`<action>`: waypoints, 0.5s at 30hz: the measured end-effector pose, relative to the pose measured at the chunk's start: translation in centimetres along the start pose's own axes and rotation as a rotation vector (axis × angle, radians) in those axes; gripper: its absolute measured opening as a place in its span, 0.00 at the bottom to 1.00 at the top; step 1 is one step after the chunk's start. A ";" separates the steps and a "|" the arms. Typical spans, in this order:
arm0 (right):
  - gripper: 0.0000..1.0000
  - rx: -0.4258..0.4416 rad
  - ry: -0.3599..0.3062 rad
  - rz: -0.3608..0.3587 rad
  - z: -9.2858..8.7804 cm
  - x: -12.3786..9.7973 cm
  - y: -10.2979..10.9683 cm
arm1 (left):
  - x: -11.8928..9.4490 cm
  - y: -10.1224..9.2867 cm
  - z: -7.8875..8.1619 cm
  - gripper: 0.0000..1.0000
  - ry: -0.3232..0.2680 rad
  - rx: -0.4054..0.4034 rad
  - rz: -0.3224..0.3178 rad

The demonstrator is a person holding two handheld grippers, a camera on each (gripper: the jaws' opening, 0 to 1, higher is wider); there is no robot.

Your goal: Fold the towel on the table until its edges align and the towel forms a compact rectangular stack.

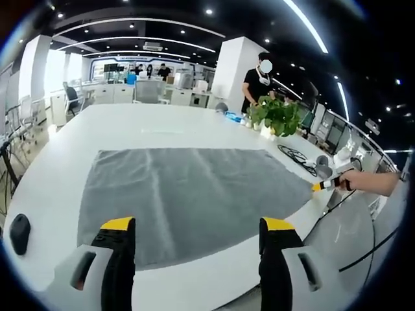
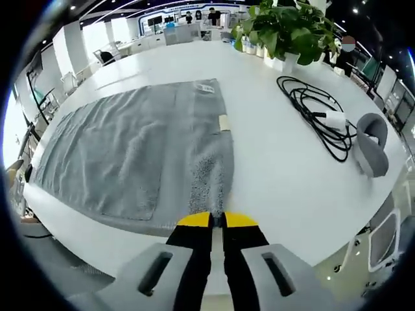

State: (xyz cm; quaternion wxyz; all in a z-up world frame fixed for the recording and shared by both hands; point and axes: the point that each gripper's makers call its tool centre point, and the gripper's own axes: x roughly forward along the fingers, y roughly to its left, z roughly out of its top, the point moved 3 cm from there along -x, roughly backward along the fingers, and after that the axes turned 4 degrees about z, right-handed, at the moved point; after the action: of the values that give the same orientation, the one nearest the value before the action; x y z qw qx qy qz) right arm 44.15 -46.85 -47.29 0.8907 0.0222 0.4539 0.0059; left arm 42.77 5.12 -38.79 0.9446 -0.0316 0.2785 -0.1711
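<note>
Towel (image 1: 194, 194): grey, spread flat on the white table (image 1: 130, 123), centre frame.
Left gripper (image 1: 198, 227): jaws wide apart, empty, above the towel's lower edge.
Right gripper (image 2: 218, 220): jaws pinched together on the towel's corner, bottom centre.
Cable (image 2: 311, 107): coiled, upper right.

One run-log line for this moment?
towel: flat, unfolded | right gripper: shut on towel corner | left gripper: open, above near edge
</note>
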 end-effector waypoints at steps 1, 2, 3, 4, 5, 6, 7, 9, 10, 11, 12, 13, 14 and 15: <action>0.03 0.006 -0.011 -0.010 0.2 -0.1 -0.4 | 0.0 0.0 0.0 0.80 0.001 0.002 0.000; 0.03 0.013 -0.019 -0.022 0.5 0.0 -1.1 | 0.0 0.0 0.0 0.80 0.002 0.003 0.001; 0.03 0.015 -0.020 -0.025 0.6 -0.2 -1.4 | 0.0 0.0 0.1 0.80 0.002 0.005 0.002; 0.03 0.021 -0.025 -0.034 0.8 -0.5 -1.9 | -0.1 0.0 0.2 0.80 0.000 0.006 0.004; 0.03 0.023 -0.028 -0.038 0.9 -0.7 -2.1 | -0.1 0.1 0.3 0.80 -0.003 0.005 0.005; 0.03 0.024 -0.030 -0.043 1.0 -1.0 -2.0 | -0.1 0.1 0.3 0.80 -0.005 0.004 0.005; 0.03 0.027 -0.035 -0.048 1.2 -0.9 -2.5 | -0.1 0.3 0.2 0.80 -0.005 0.003 0.006; 0.03 0.032 -0.052 -0.073 1.6 -1.2 -3.0 | -0.1 0.4 0.2 0.80 -0.005 0.003 0.010; 0.03 0.031 -0.060 -0.080 1.8 -1.4 -3.1 | -0.1 0.4 0.2 0.80 -0.006 0.002 0.011; 0.03 0.035 -0.073 -0.087 2.1 -1.5 -3.2 | -0.1 0.4 0.2 0.80 -0.006 0.000 0.012; 0.03 0.041 -0.085 -0.085 2.3 -1.5 -3.1 | -0.1 0.5 0.2 0.80 -0.005 0.000 0.013; 0.03 0.045 -0.097 -0.081 2.6 -1.5 -3.0 | -0.1 0.4 0.2 0.80 -0.006 -0.002 0.014; 0.03 0.044 -0.106 -0.080 2.9 -1.5 -3.0 | -0.1 0.4 0.2 0.80 -0.006 -0.003 0.014; 0.03 0.041 -0.112 -0.079 3.2 -1.5 -2.9 | -0.1 0.5 0.2 0.80 -0.006 -0.006 0.015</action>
State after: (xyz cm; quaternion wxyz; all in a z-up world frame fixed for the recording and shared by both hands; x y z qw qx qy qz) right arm 45.77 -49.86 -44.31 0.9137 0.0229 0.4037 -0.0400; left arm 42.94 5.66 -38.66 0.9466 -0.0330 0.2763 -0.1631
